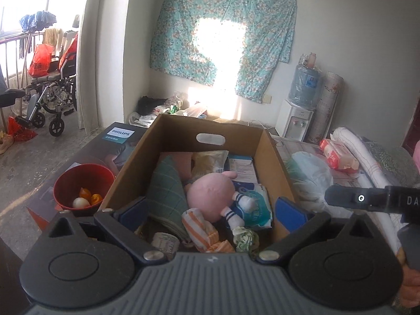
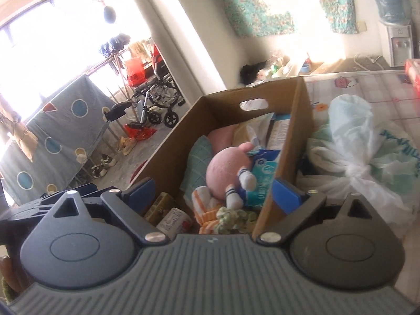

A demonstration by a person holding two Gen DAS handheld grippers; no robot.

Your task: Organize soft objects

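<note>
A cardboard box holds soft things: a pink plush pig in blue-white clothes, a green checked cloth, an orange striped cloth, a green-white scrunched cloth, packets and a can. My left gripper is open and empty, hovering over the box's near end. My right gripper is open and empty, its right finger outside the box's right wall. The right gripper also shows in the left wrist view.
A red bowl with small fruits stands left of the box on a Philips carton. A tied white plastic bag of soft things lies right of the box, with a red-white tissue pack beyond.
</note>
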